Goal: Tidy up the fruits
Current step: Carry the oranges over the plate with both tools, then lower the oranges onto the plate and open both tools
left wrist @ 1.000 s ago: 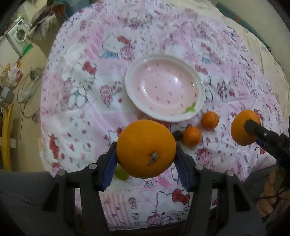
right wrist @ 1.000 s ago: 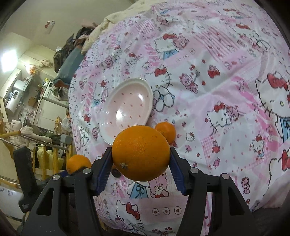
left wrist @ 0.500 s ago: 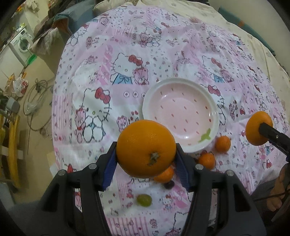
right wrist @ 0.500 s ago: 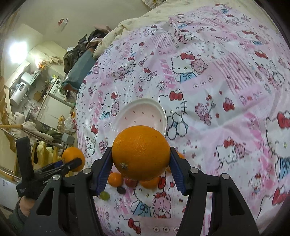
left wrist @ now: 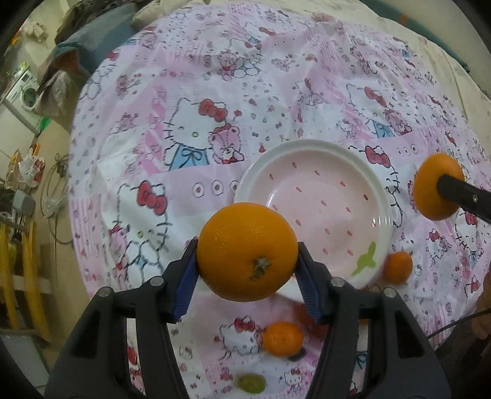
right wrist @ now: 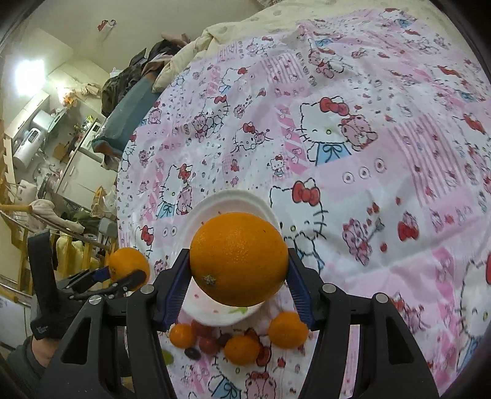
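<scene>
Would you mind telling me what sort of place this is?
Probably a lived-in home: a pink cartoon-cat printed bedsheet over a cream quilt, a white front-loading washing machine on the left, and a cluttered kitchen area.

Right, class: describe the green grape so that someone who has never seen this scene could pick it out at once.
Start at the pink plate on the Hello Kitty bedsheet, then drop to the loose fruit on its near side. Nearer than the small mandarin lies the green grape: the only green fruit, and much smaller than the orange ones.
</scene>
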Available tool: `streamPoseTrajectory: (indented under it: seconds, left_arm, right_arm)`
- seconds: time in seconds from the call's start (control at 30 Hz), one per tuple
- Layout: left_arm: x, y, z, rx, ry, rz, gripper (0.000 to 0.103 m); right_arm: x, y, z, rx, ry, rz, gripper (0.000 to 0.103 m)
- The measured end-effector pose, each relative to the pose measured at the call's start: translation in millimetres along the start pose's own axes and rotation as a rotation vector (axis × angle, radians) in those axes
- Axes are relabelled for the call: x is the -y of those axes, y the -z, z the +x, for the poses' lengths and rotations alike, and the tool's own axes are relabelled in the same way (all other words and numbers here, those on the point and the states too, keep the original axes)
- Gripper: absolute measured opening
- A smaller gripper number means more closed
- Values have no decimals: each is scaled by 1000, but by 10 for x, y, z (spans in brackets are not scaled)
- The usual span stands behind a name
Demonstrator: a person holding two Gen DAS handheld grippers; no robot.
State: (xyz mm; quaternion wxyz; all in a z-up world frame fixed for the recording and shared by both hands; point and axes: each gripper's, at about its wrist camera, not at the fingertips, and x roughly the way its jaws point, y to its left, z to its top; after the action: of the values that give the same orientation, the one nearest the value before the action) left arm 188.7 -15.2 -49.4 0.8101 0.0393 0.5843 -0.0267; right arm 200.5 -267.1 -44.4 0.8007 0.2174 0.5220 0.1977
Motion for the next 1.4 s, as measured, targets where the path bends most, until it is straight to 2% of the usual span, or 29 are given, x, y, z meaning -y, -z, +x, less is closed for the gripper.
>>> streamPoseTrajectory:
  seconds: [0.23,0.53,0.67,0.93,0.97,1.0,1.1,1.23,1.4]
  left_arm:
    - [0,-113,312,-55,49,-14,55]
    - [-75,-173,412,-65,51,-27,55]
    - [-127,-209,459,-70,48,-34,55]
    - [-92,-235,435,-58,55,-29,55]
    - [-91,-238,431,-54,59,-30,55]
    - [-86,-244,429,-50,60,-28,55]
    - [-73,-264,438,-39,57,-25,55]
    - [-20,-324,527,-44,53,-16,55]
    - [144,-407,651,-56,90,12,55]
  right_arm:
    - [-22,-219,442,-81,-13,-15,62]
    - [-175,-347,1303,-267,-5,-54,62]
    - [-223,-356,1478,-277,32,-77,62]
    - [-80,-409,1461,-280,20,-2,67]
    - [-86,-412,1449,-272,24,-2,70]
    - [-80,-427,1418,-268,12,3,78]
    - [-85,-479,1265,-226,-9,17,88]
    - [-57,-479,993,-172,-14,36,88]
    - [87,-398,669,-135,-17,102,88]
